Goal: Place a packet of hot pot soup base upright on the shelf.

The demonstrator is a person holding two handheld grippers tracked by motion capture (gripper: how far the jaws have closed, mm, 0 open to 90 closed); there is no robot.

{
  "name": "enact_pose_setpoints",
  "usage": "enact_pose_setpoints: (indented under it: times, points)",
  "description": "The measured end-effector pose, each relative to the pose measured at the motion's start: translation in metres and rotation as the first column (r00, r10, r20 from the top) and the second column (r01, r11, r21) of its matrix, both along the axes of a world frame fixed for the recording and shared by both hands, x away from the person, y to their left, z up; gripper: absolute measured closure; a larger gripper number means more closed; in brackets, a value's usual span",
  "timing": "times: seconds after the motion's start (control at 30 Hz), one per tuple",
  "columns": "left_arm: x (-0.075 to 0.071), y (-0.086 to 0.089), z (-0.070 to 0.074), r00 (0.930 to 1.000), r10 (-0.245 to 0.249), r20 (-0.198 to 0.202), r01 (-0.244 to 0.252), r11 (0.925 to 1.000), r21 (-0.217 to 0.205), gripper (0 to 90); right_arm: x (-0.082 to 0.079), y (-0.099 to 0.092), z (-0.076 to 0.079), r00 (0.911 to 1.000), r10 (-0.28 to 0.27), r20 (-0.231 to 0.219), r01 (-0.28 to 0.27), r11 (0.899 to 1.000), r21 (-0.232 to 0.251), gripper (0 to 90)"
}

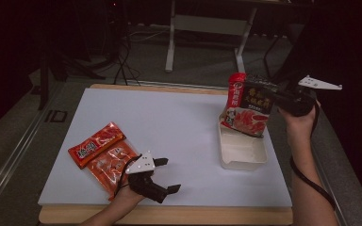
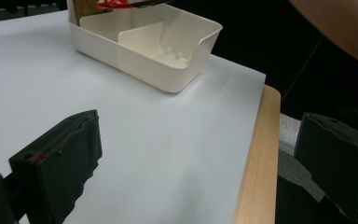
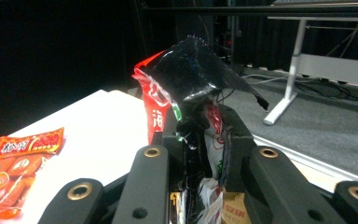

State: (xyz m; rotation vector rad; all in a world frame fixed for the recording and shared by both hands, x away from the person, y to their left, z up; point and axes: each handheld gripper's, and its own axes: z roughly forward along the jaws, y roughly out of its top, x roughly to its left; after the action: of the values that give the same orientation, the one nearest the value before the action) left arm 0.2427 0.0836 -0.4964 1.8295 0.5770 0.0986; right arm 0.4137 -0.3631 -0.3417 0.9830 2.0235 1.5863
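White tabletop point(image 1: 179, 136) spans mid-frame, broad bare space at centre. Right gripper point(image 1: 283, 96), upper right, pinches a black-and-red snack packet point(image 1: 247, 106) upright over the far end of a cream divided bin point(image 1: 242, 153) near the right edge. Left gripper point(image 1: 162, 181), jaws wide and empty, sits at the bottom edge beside two orange packets point(image 1: 103, 153).

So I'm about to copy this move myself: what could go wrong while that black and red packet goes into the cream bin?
1. The right tongs pinch the black and red packet by its crumpled top corner alone, so it could slip or swing.
2. Its lower edge sits at the far end wall of the cream bin; pushing down may tip or shove the light bin.
3. The bin stands near the table's right edge, so a shove might send it off.
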Motion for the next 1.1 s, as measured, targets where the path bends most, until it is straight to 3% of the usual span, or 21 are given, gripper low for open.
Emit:
enact_pose_setpoints:
  times: [0.1, 0.33, 0.53, 0.67, 0.9, 1.1]
  points:
    - [0.000, -0.001, -0.003, 0.9998, -0.008, -0.016, 0.008, 1.0000, 0.003, 1.0, 0.009, -0.001, -0.008, 0.9999, -0.006, -0.009, 0.006, 1.000, 0.001, 75.9]
    - [0.000, -0.002, -0.006, 0.9997, -0.023, -0.007, 0.023, 0.9997, 0.012, 1.0, 0.025, 0.000, -0.030, 0.9994, -0.028, -0.022, 0.028, 0.999, -0.024, 75.9]
    - [0.000, -0.003, -0.007, 0.9994, -0.035, -0.006, 0.035, 0.9994, 0.004, 1.0, 0.036, -0.001, -0.046, 0.9988, -0.020, -0.044, 0.019, 1.000, -0.006, 75.6]
    - [0.000, -0.002, -0.008, 0.9996, -0.025, 0.012, 0.025, 0.9997, 0.008, 1.0, 0.038, -0.001, -0.053, 0.9985, -0.015, -0.053, 0.016, 1.000, 0.008, 75.5]
    - [0.002, -0.001, -0.009, 0.9998, -0.022, 0.004, 0.022, 0.9997, 0.005, 1.0, 0.038, 0.003, -0.064, 0.9974, 0.026, -0.067, -0.025, 1.000, 0.009, 74.3]
    - [0.002, -0.001, -0.010, 0.9998, -0.021, 0.006, 0.021, 0.9998, 0.003, 1.1, 0.033, 0.001, -0.074, 0.9981, 0.016, -0.059, -0.015, 1.000, 0.025, 74.0]
